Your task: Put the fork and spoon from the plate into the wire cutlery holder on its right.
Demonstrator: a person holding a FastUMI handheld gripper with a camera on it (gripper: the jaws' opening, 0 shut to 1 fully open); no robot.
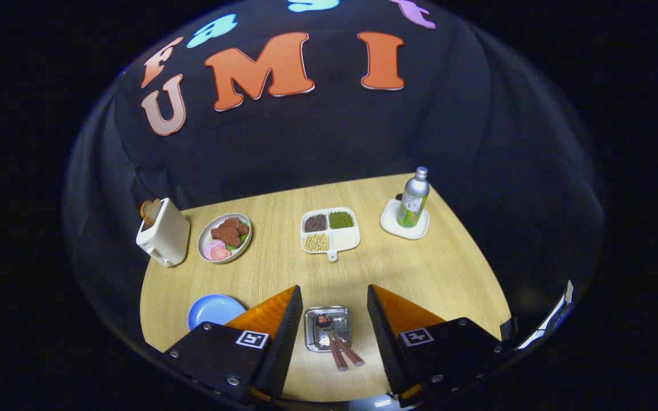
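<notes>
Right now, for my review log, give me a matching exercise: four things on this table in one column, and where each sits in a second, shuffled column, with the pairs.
Things:
1. toaster
2. bottle
3. blue plate
4. metal tray

Places:
A. on a white coaster
B. between the open fingers of the hand-held gripper, holding two red-handled utensils
C. beside the plate of food
D. next to the gripper's finger, nearer than the plate of food

Pairs: 1-C, 2-A, 3-D, 4-B
</notes>
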